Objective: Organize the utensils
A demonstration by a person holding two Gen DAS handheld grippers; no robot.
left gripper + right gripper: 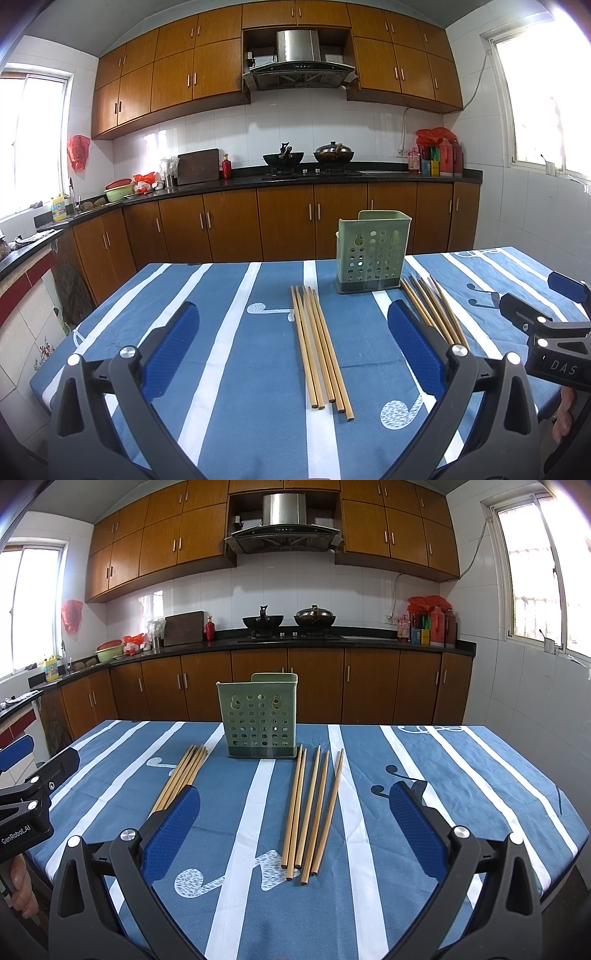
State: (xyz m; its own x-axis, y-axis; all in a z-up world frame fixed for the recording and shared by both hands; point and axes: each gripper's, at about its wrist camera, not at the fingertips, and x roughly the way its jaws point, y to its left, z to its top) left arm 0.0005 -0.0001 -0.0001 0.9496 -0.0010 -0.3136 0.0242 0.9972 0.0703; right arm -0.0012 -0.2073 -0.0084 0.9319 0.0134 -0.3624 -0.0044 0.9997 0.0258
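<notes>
I find both my left gripper [293, 343] and right gripper [295, 823] spread wide and holding nothing, above two sets of bamboo chopsticks: the left bundle [319, 345] and the right set [312, 812], flat on the striped tablecloth [461, 775] either side of the green perforated holder [258, 716]. I judge the sticks light, stiff and apt to roll, best pinched mid-length, several together. The empty holder stands upright between them; nothing else obstructs.
</notes>
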